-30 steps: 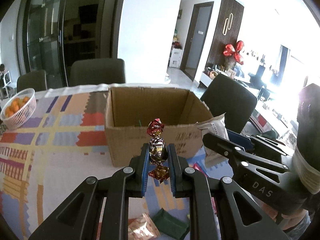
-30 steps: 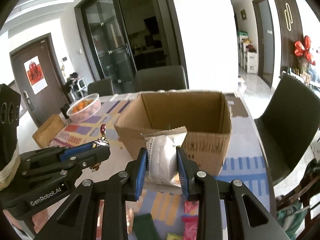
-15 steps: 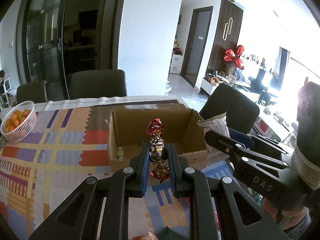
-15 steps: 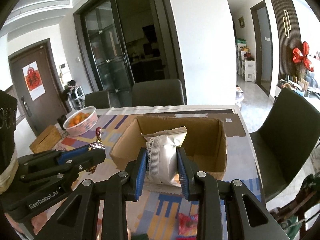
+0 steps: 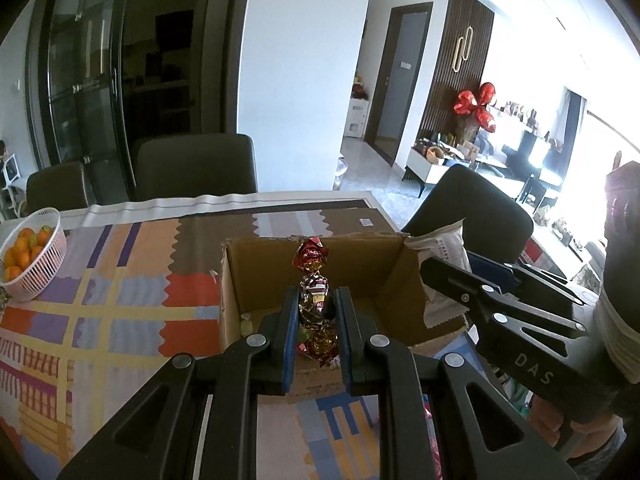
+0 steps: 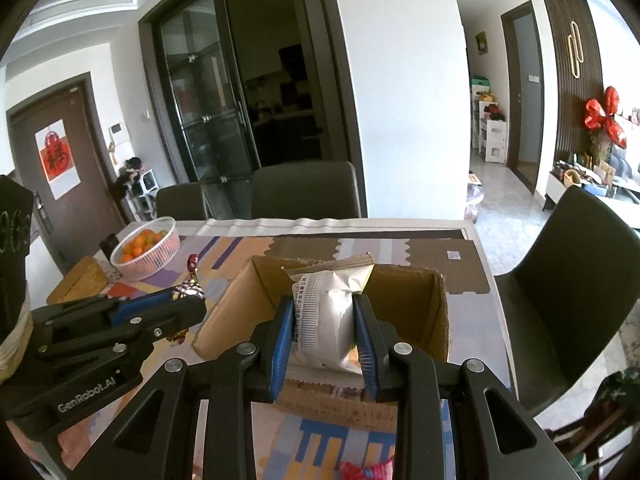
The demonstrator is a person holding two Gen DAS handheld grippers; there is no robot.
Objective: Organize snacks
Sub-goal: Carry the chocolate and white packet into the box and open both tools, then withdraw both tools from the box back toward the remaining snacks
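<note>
An open cardboard box [image 5: 360, 272] [image 6: 408, 304] stands on the patterned tablecloth. My left gripper [image 5: 317, 312] is shut on a foil-wrapped candy [image 5: 314, 280] with red and gold twisted ends, held upright above the box's near wall. My right gripper [image 6: 323, 320] is shut on a white snack packet [image 6: 328, 312], also held over the box. In the left wrist view the right gripper [image 5: 440, 276] with its packet [image 5: 444, 248] hangs at the box's right wall. In the right wrist view the left gripper [image 6: 188, 300] with the candy [image 6: 192, 276] sits left of the box.
A white basket of oranges [image 5: 32, 256] [image 6: 146, 250] sits at the table's far left. Dark chairs [image 5: 196, 168] [image 6: 572, 272] stand behind and right of the table. A red wrapper [image 6: 368, 470] lies on the cloth near the front edge. Small items lie in the box's left corner [image 5: 246, 322].
Both grippers have risen and advanced toward the box; I now look down into it. Candy and packet stay gripped as before.
</note>
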